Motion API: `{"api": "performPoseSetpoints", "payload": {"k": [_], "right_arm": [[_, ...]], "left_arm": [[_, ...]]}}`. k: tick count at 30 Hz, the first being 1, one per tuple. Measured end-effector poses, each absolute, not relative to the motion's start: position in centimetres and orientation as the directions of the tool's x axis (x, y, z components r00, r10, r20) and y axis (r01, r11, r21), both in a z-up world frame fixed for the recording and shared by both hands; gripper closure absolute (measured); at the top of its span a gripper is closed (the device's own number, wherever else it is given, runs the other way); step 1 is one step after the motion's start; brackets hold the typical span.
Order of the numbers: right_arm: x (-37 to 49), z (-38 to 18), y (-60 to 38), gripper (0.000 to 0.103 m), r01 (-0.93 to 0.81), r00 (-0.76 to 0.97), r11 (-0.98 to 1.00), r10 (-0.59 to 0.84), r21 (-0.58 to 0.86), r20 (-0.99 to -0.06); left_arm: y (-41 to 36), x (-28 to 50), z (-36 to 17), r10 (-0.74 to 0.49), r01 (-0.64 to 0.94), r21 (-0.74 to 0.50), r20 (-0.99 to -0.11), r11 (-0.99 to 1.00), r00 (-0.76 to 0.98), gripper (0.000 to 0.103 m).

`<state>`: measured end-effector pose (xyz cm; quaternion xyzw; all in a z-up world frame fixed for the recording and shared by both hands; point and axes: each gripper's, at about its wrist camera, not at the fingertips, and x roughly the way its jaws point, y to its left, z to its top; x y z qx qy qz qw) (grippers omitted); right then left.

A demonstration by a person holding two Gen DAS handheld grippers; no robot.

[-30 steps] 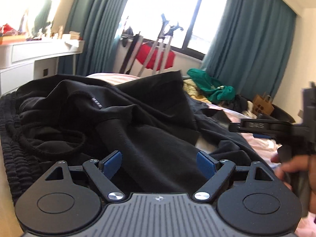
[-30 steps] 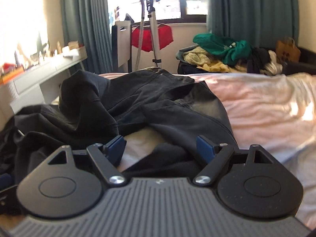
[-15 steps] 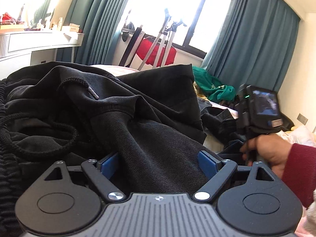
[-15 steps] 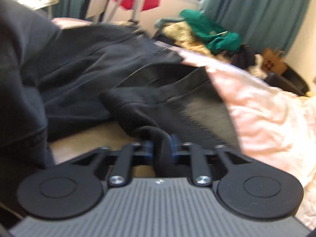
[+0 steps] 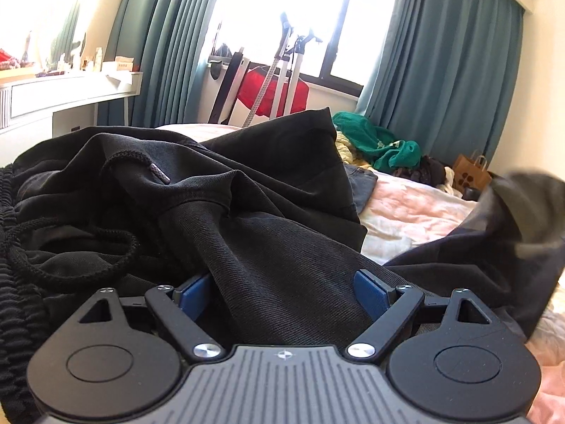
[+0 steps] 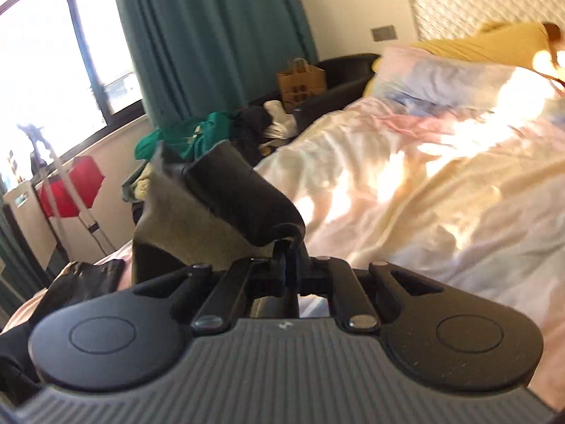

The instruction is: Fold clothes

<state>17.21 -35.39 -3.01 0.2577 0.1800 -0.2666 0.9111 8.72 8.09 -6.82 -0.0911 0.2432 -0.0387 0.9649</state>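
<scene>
Black twill, finely ribbed and heavily creased, fills the left wrist view: the trousers [image 5: 268, 212] lie heaped across the bed [image 5: 416, 208], with a braided drawstring [image 5: 70, 258] looping over the left part of the pile and its metal tip [image 5: 159, 174] resting on a fold higher up. A stretchy gathered waistband [image 5: 9, 247] runs down the far left edge. The left gripper [image 5: 282, 293] stands wide, blue pads [image 5: 367, 291] apart, with a ridge of the cloth running up between them; whether the pads touch it I cannot tell.

The right gripper [image 6: 287, 265] is pinched tight on a corner of the trousers [image 6: 233, 205], which rises off the bed as a stiff curled flap, dark outside and greyer on its inner face. The same lifted part shows blurred at the right edge of the left wrist view.

Around it, the sheet is pale pink and cream, rumpled, with bright sun patches. A pillow [image 6: 441, 74] lies toward the quilted white headboard [image 6: 494, 3], with a mustard cloth [image 6: 494, 42] behind it. Beyond the bed a pile of laundry, green top [image 5: 385, 143] uppermost, sits beside a brown paper bag [image 5: 471, 173]. Teal curtains [image 5: 441, 81] frame a bright window [image 5: 293, 10]; below it a red cloth [image 5: 272, 88] hangs on a metal stand [image 5: 282, 70]. A white desk [image 5: 70, 95] with small clutter lines the left wall.
</scene>
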Motion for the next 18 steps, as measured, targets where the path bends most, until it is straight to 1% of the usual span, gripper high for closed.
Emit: {"api": "performPoseSetpoints", "payload": {"k": [4, 6, 7, 9, 12, 16, 18], "right_arm": [[11.5, -7.5, -39.3, 0.096, 0.631, 0.762, 0.606, -0.367, 0.484, -0.533], [9.7, -10.2, -41.1, 0.096, 0.638, 0.760, 0.504, -0.290, 0.582, -0.581], [8.9, -11.7, -41.9, 0.096, 0.630, 0.767, 0.437, -0.219, 0.642, -0.603], [7.8, -13.3, -42.5, 0.096, 0.620, 0.776, 0.349, -0.141, 0.703, -0.615], [6.9, -13.6, -42.2, 0.094, 0.594, 0.799, 0.300, -0.111, 0.746, -0.591], [6.8, -13.9, -42.3, 0.093, 0.499, 0.862, 0.186, -0.001, 0.847, -0.507], [6.8, -14.0, -42.3, 0.090, 0.473, 0.877, 0.150, 0.018, 0.868, -0.481]], "left_arm": [[8.3, 7.8, -6.4, -0.136, 0.045, -0.201, -0.462, 0.979, 0.876, 0.015], [8.4, 7.5, -6.3, -0.154, 0.053, -0.218, -0.477, 0.975, 0.865, 0.015], [8.4, 7.4, -6.3, -0.162, 0.055, -0.227, -0.487, 0.972, 0.858, 0.015], [8.5, 7.2, -6.2, -0.175, 0.054, -0.242, -0.511, 0.969, 0.842, 0.015], [8.7, 6.9, -5.9, -0.180, 0.047, -0.252, -0.538, 0.967, 0.823, 0.015], [9.3, 6.3, -5.6, -0.188, 0.012, -0.297, -0.570, 0.955, 0.800, 0.015], [9.5, 5.8, -5.5, -0.189, -0.001, -0.315, -0.572, 0.949, 0.799, 0.015]]}}
